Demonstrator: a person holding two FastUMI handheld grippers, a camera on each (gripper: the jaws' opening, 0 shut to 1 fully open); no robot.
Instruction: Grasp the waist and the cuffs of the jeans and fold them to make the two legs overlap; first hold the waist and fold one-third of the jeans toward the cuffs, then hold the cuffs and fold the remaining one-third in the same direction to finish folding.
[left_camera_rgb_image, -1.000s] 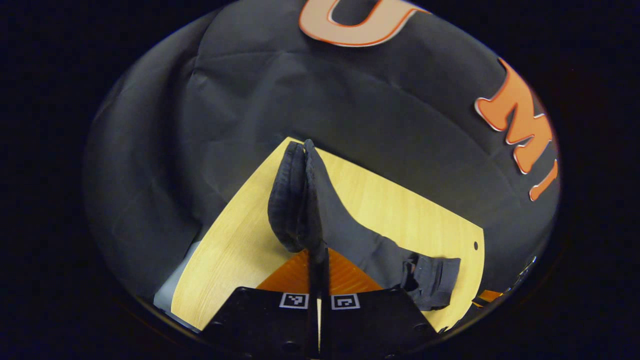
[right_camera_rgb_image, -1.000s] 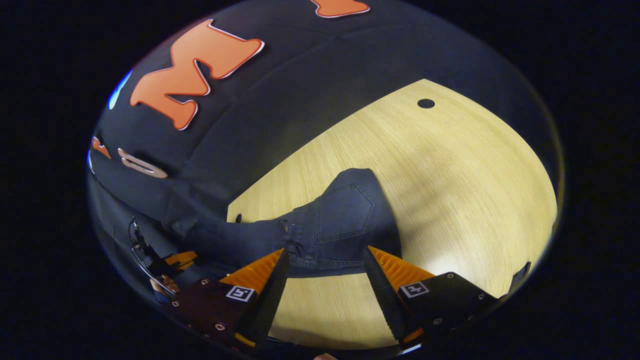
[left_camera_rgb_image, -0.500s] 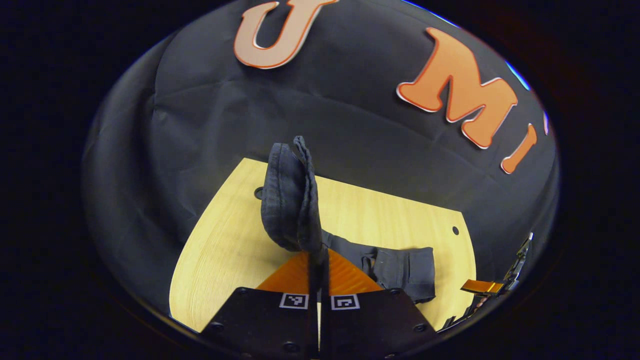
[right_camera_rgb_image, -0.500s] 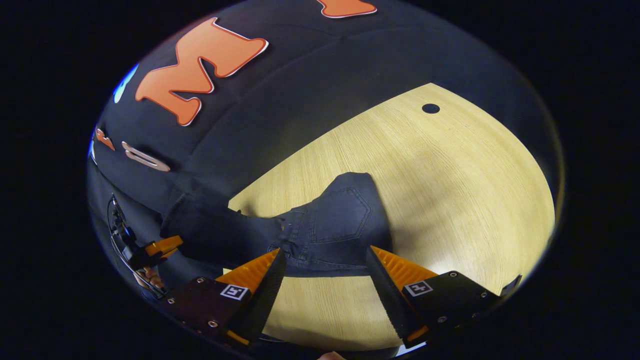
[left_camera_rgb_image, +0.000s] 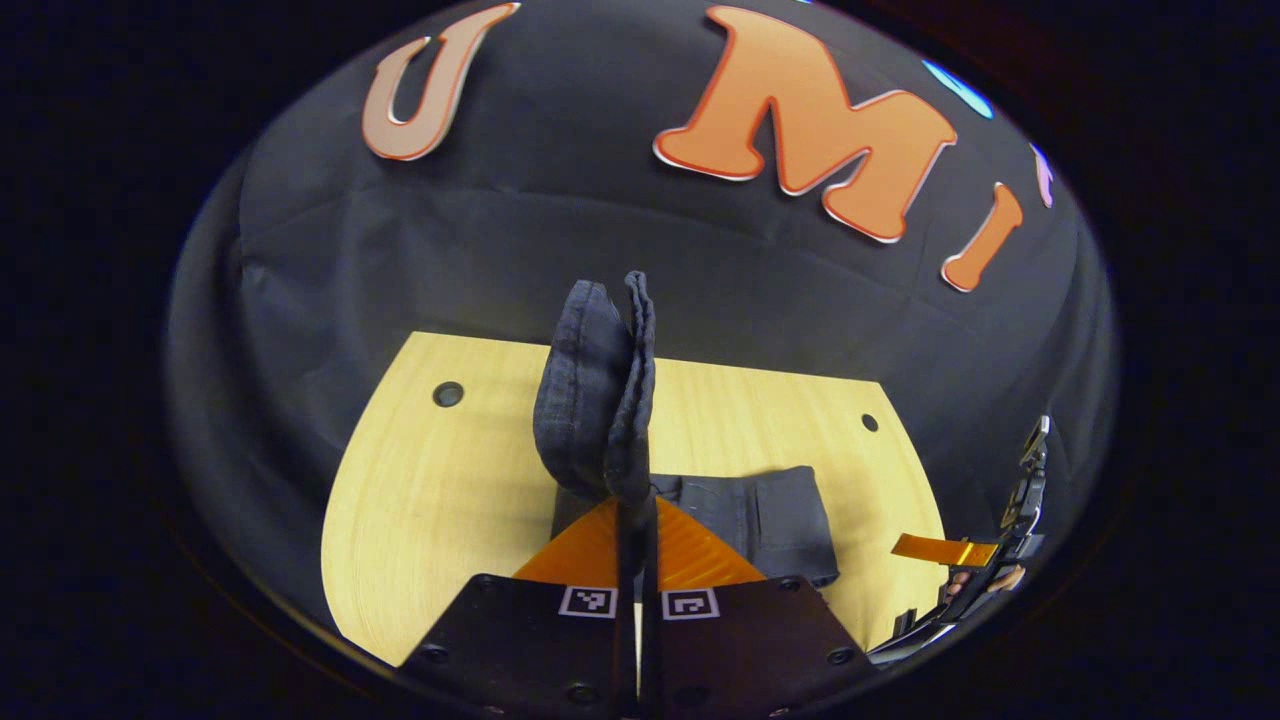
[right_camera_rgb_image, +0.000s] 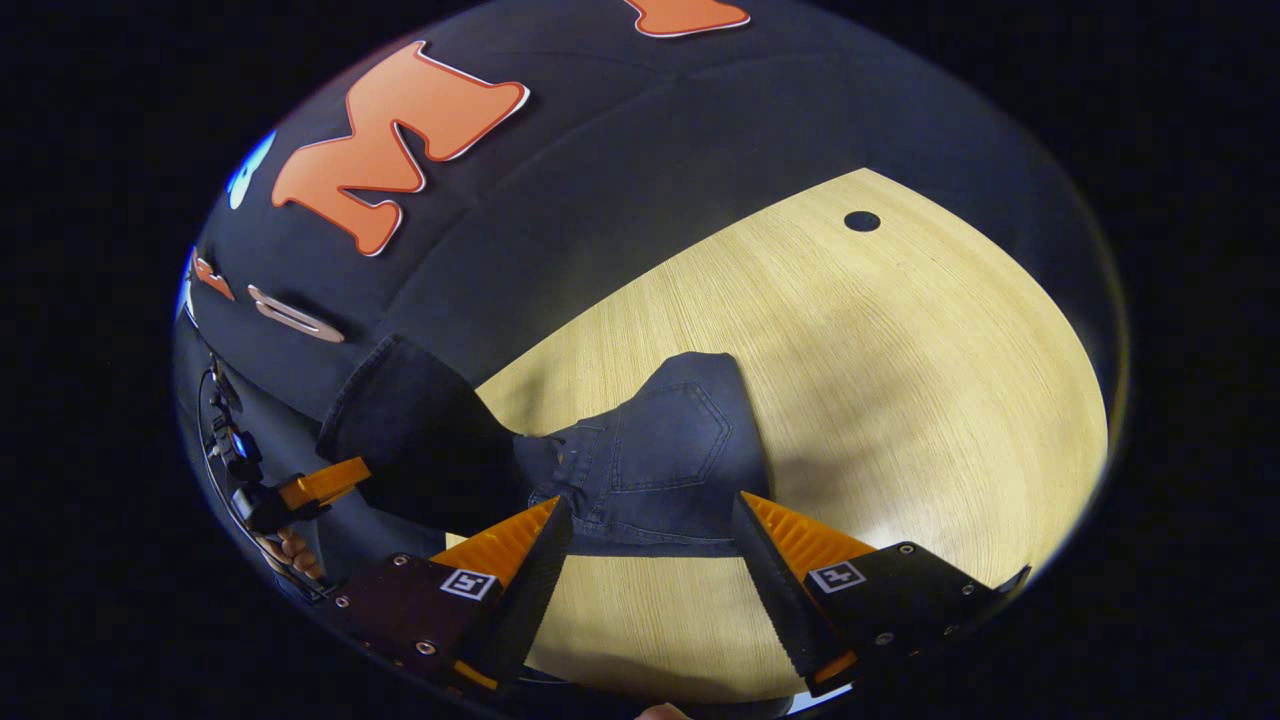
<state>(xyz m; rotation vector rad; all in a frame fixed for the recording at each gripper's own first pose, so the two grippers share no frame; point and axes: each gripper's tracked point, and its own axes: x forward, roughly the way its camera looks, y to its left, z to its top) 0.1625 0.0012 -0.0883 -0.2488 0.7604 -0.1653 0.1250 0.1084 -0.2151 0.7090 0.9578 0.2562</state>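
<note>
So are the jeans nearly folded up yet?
Nearly. Done: the waist part with the back pocket already lies folded on the table. In hand: the left tool is shut on the cuffs and holds them up above the table, while the right tool is open beside the waist part. Left: lay the cuffs down over the folded part.

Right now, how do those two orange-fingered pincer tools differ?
The left gripper has its fingers pressed together on the dark denim jeans' cuffs, lifting them; the right gripper stands wide open, holding nothing, beside the waist lying on the pale wooden table. Both have ridged orange fingers.
</note>
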